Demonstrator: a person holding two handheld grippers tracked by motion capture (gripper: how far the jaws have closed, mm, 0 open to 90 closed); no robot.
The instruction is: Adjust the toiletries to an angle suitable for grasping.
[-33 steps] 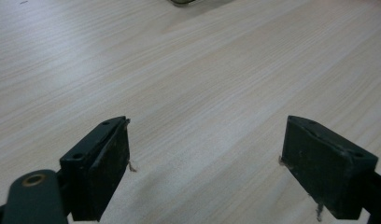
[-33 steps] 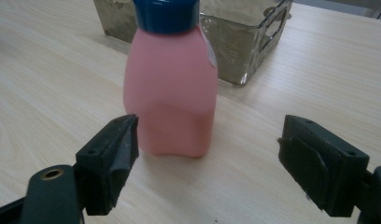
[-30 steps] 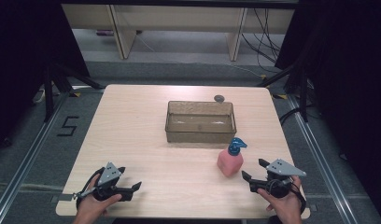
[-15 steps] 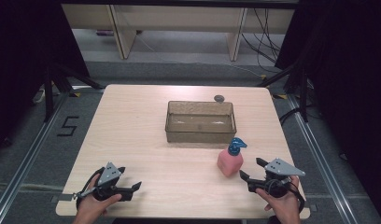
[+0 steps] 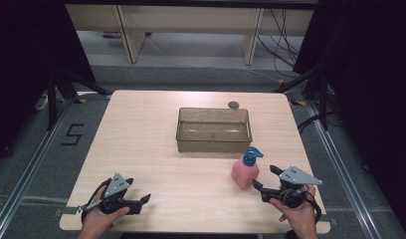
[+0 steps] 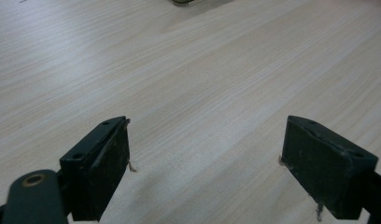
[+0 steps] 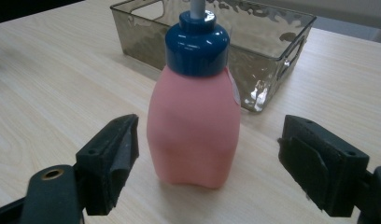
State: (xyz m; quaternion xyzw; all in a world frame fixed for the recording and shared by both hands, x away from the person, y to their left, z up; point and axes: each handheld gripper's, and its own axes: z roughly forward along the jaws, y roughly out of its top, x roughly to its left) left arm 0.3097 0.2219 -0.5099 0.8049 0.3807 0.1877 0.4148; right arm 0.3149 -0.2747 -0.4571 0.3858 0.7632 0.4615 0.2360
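— Right gripper [image 5: 264, 177]: how did it stand?

— Jaws wide apart, low over the table [image 5: 141, 129] near its front edge, just short of the pink bottle [image 5: 245, 172]. In the right gripper view the bottle stood upright ahead of the two jaws, untouched.

— And the bin?

— The clear brown bin [image 5: 214, 130] sat mid-table just behind the bottle, with nothing visible in it. A small dark round thing [image 5: 234, 104] lay beyond its far rim; I could not tell what it was.

— The other hand?

— The left gripper [image 5: 139, 192] was held low at the front left corner, jaws spread over bare wood. The bottle's pump top was cut off in the right gripper view.
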